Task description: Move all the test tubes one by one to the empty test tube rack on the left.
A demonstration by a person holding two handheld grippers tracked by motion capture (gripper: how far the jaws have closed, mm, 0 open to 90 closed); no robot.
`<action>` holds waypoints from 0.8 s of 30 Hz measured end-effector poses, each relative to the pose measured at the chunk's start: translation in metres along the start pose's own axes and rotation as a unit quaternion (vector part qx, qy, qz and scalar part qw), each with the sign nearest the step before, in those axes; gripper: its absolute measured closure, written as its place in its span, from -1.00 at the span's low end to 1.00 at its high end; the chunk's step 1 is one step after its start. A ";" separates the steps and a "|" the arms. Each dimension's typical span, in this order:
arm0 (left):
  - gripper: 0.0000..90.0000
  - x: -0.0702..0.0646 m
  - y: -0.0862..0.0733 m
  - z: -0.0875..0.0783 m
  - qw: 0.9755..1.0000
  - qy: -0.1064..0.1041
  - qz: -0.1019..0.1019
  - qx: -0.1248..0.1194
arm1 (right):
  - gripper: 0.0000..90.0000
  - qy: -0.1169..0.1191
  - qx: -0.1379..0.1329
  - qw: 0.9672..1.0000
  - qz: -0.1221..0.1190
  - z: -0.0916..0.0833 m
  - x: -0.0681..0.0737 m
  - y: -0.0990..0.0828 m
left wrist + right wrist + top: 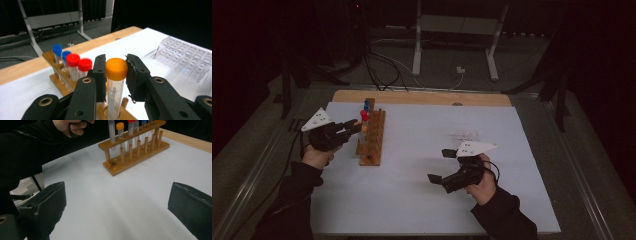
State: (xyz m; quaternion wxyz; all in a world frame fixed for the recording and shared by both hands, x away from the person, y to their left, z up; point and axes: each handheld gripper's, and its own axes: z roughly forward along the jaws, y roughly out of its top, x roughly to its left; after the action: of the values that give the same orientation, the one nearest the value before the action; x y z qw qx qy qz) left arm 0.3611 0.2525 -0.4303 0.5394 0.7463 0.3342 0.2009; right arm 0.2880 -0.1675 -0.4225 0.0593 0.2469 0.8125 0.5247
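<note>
At the left of the table, the left gripper (354,125) is clamped on the cap of an orange-capped tube (116,68), one black pad pressed against each side. The tube stands upright, its lower end down in a hole of the wooden rack (372,140); whether it has bottomed out in the rack cannot be told. Beyond it in the same rack stand two red-capped tubes (78,63) and two blue-capped tubes (60,50), already seated. The loading of the rack looks well advanced: four tubes are in place, a fifth is going in or just in, and what appears left is to let go of the cap and fill the holes at the near end, which stand empty. No loose tubes can be made out on the white sheet (422,200). A clear plastic tray (185,56) lies well apart to the rack's right. Farther right, the right gripper (440,166) hovers low over the sheet, jaws spread wide, nothing between them.
</note>
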 end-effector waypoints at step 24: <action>0.59 0.001 -0.025 0.010 1.000 -0.002 0.003 0.029 | -0.97 0.007 0.000 1.000 0.003 -0.001 0.000 0.000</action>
State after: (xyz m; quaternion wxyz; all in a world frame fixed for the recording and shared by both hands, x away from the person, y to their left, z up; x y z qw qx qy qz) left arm 0.3613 0.2513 -0.4572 0.5179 0.7628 0.3367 0.1913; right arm 0.2877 -0.1685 -0.4220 0.0525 0.2456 0.8119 0.5269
